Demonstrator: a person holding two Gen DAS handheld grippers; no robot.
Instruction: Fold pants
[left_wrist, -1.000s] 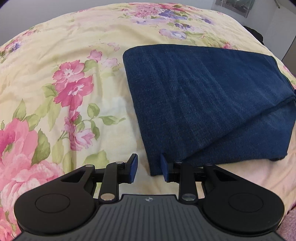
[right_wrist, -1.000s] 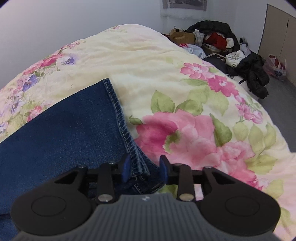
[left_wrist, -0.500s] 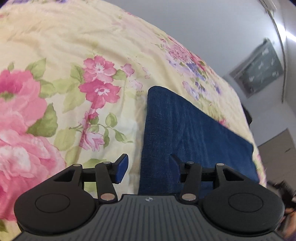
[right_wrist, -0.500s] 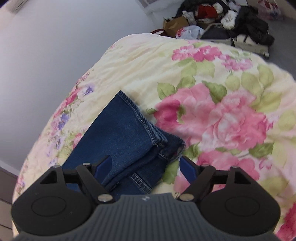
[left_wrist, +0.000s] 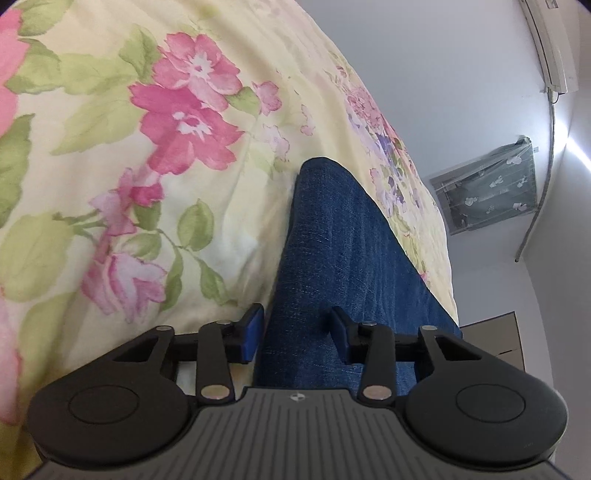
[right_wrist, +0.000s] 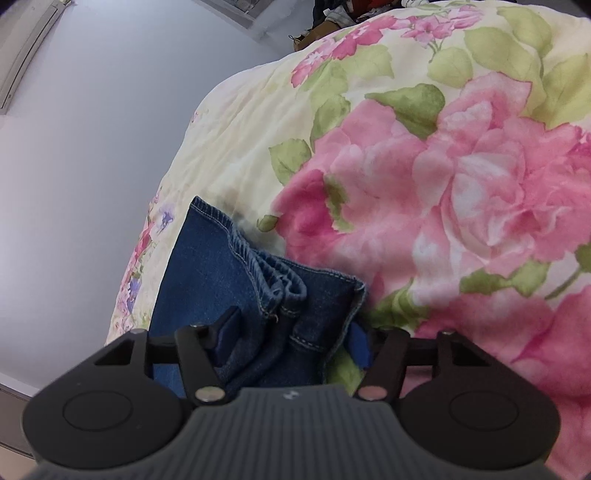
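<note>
Both my tongs have just been closing astride the folded dark-blue denim pants (left_wrist: 343, 258) on the floral yellow bedspread (left_wrist: 110, 110): left tongs (left_wrist: 295, 332) at the fold, right tongs (right_wrist: 291, 341) at the stitched hems; neither visibly clamped.

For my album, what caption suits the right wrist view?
Right hand-held gripper, jaws closing, straddling the stitched hems of folded blue jeans on a floral bedspread.
</note>
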